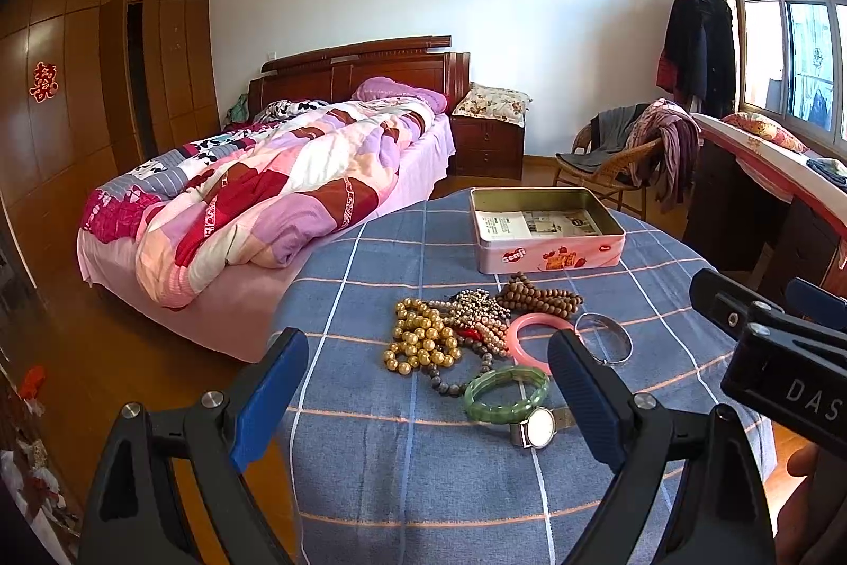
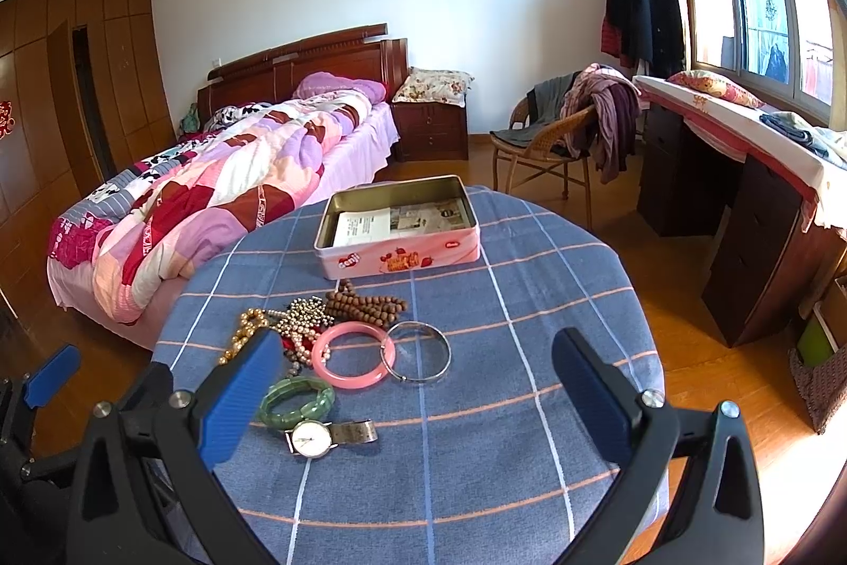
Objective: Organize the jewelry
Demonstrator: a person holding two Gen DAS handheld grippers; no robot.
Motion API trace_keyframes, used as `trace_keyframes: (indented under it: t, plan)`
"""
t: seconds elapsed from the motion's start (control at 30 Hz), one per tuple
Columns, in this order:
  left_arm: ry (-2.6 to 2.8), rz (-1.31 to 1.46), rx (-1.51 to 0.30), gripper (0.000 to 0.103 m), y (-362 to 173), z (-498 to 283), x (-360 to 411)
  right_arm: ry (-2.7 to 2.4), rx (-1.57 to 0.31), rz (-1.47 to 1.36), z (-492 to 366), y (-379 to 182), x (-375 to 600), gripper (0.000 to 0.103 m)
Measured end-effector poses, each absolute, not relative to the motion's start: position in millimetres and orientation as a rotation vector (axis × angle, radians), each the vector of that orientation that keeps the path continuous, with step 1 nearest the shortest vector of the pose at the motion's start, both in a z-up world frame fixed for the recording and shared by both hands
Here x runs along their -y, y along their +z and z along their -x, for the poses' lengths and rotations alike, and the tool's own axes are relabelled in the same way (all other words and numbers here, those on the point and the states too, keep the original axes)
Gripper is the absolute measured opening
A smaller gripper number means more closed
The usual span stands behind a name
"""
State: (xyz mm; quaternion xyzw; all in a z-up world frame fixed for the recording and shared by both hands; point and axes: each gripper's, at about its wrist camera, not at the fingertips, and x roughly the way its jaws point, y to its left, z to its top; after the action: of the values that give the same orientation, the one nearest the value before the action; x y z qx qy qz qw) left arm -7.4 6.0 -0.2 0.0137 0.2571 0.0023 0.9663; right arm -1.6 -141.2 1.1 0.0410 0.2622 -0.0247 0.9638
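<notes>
A pile of jewelry lies on a table with a blue checked cloth [image 1: 402, 475]: gold bead necklace [image 1: 421, 342], brown wooden beads [image 1: 537, 295], pink bangle [image 1: 534, 334], silver bangle [image 1: 606, 337], green bracelet [image 1: 505, 393] and a wristwatch [image 1: 537, 427]. An open pink tin box [image 1: 545, 229] stands behind them. My left gripper [image 1: 429, 379] is open and empty, hovering in front of the pile. My right gripper [image 2: 418, 379] is open and empty, above the cloth right of the pink bangle [image 2: 352, 356], green bracelet [image 2: 296, 401] and watch [image 2: 312, 438]. The tin [image 2: 397, 229] is beyond.
A bed with a patchwork quilt [image 1: 264, 189] stands left of the table. A wicker chair with clothes [image 2: 561, 141] and a dark desk [image 2: 741, 215] under the window stand to the right. The right gripper's body [image 1: 783, 348] shows at the left view's right edge.
</notes>
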Motion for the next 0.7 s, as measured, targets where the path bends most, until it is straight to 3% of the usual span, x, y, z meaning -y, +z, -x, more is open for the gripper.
trace_keyframes:
  t: [0.7]
  plan:
    - [0.006, -0.026, -0.523, 0.092, 1.2, 7.6, -6.9, -0.049, -0.541, -0.086, 0.4, -0.4, 140.6, 0.103]
